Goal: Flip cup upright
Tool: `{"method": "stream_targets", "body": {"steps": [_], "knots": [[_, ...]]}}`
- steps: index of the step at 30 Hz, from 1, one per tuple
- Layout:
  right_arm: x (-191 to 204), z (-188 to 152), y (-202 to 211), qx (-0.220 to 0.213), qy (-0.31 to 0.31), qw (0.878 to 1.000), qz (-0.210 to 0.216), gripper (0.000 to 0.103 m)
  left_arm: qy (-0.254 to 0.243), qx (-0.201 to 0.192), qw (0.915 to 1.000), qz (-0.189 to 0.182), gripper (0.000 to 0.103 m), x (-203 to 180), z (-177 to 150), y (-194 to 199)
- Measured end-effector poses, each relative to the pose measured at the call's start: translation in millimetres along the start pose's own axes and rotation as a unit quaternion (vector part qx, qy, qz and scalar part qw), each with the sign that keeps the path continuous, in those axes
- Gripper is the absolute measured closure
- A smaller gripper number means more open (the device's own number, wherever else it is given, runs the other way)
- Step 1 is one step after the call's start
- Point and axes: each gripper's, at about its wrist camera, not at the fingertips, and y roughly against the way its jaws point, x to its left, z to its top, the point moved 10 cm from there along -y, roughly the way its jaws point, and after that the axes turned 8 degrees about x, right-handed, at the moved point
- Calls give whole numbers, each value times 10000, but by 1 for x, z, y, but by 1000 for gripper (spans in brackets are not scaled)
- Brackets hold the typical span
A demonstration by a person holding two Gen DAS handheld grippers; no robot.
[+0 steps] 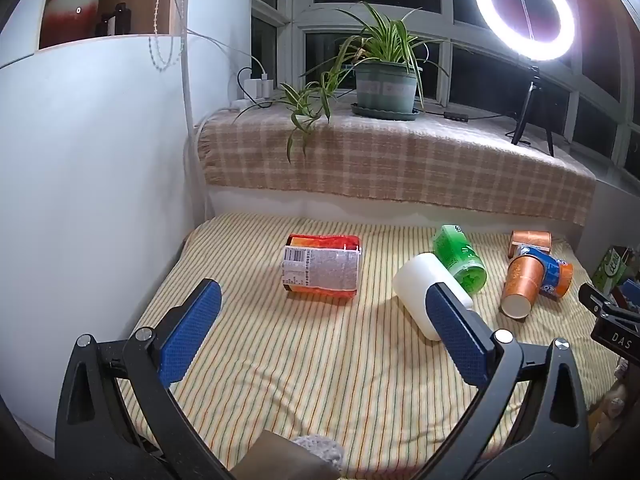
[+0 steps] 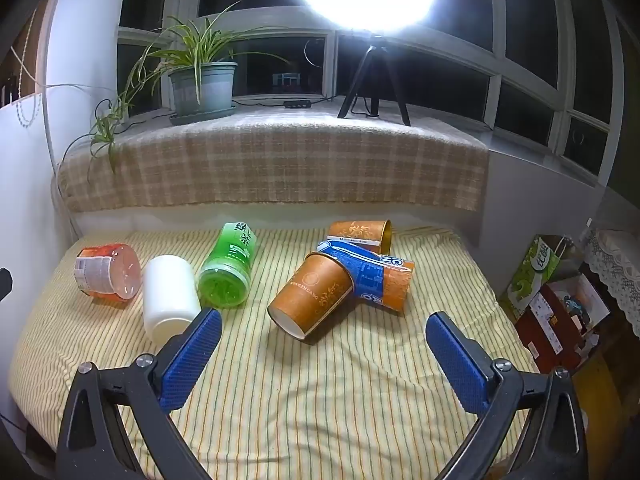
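Note:
Several cups lie on their sides on the striped cloth. An orange paper cup [image 2: 312,294] [image 1: 522,284] rests on a blue-and-orange cup [image 2: 374,278] [image 1: 554,274], with a third orange cup [image 2: 360,234] [image 1: 530,240] behind. A white cup [image 2: 170,298] [image 1: 426,290], a green cup [image 2: 228,270] [image 1: 460,258] and a red-orange labelled cup [image 2: 108,272] [image 1: 322,266] lie to the left. My left gripper [image 1: 324,324] is open and empty, just in front of the red-orange and white cups. My right gripper [image 2: 324,346] is open and empty, just in front of the orange paper cup.
A plaid-covered window ledge [image 1: 396,160] holds a potted plant [image 1: 386,86] [image 2: 202,84] and a ring light on a tripod [image 1: 526,12]. A white wall [image 1: 96,184] bounds the left. Boxes and bags [image 2: 556,304] stand off the right edge of the cloth.

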Motion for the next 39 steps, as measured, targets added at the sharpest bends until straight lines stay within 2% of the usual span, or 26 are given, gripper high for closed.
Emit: {"method": "stream_targets", "body": {"steps": [8,24,39], "knots": [[-3,-1,2,-13,2,10000,-4,0,-13,-20,10000,-79,0,9,6,-4],[-9,0,5,-68,-23,10000,10,0,-69,-92,9999,-18,0,-5,6,7],[9,-6,16,-245,5,9997,78,0,-60,-232,9997,-101,0,-13,6,13]]}}
